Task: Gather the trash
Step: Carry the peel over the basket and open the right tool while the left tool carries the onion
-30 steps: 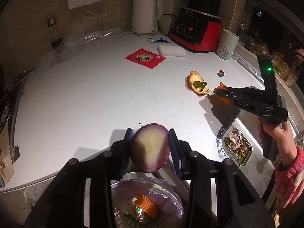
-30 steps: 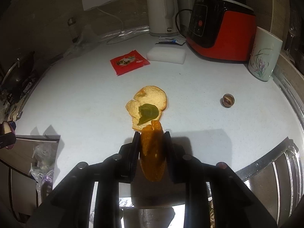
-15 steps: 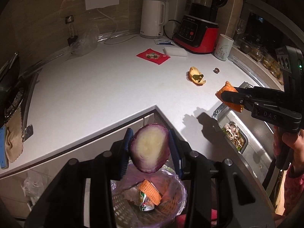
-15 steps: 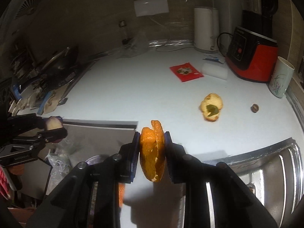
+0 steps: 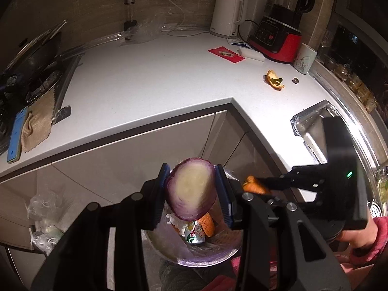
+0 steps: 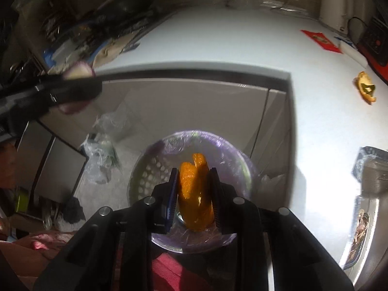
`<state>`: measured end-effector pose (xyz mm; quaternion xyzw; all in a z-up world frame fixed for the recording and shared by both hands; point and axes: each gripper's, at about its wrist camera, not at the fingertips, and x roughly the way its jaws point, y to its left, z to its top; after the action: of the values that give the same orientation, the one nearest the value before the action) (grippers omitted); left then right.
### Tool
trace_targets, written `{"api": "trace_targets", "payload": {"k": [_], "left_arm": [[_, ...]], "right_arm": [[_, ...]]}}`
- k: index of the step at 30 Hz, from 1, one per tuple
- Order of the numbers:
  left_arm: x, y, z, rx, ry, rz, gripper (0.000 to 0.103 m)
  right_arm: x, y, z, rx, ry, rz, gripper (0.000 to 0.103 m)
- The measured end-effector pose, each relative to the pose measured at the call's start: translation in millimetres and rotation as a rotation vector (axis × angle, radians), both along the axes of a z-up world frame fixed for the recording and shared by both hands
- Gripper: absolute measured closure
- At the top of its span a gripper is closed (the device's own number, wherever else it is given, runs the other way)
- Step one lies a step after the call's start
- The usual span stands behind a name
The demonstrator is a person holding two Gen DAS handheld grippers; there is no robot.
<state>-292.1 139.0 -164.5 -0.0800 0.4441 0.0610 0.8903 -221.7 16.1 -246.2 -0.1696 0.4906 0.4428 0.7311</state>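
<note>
While both loads hang over the lined bin, the left gripper clamps an onion half and the right gripper clamps orange peel. Step in hand: disposal. Next, release both; another peel remains on the counter.

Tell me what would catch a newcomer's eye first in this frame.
The purple-skinned vegetable slice clamped in the left gripper, and the orange peel pinched in the right gripper, both above the lined trash bin on the floor. Behind them, another peel lies on the white counter.
</note>
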Motion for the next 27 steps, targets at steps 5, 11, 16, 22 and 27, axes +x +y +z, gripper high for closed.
{"api": "trace_targets", "payload": {"k": [5, 11, 16, 22, 27], "left_arm": [[-10.5, 7.8, -18.0, 0.0, 0.035, 0.036, 0.065], [-24.5, 9.1, -33.5, -0.011, 0.066, 0.061, 0.065], [-28.9, 9.6, -35.9, -0.015, 0.072, 0.074, 0.065], [-30.2, 8.5, -37.1, -0.017, 0.076, 0.084, 0.065], [-30.7, 5.6, -38.7, -0.007, 0.08, 0.083, 0.065]], "right_arm": [[-23.8, 32.2, -46.2, -0.102, 0.015, 0.083, 0.077], [-30.0, 45.6, -83.1, -0.2, 0.037, 0.106, 0.077], [-30.7, 45.9, -90.0, -0.209, 0.05, 0.11, 0.077], [-31.9, 44.5, -92.2, -0.21, 0.055, 0.11, 0.076], [-30.6, 46.4, -99.2, -0.222, 0.056, 0.113, 0.075]]}}
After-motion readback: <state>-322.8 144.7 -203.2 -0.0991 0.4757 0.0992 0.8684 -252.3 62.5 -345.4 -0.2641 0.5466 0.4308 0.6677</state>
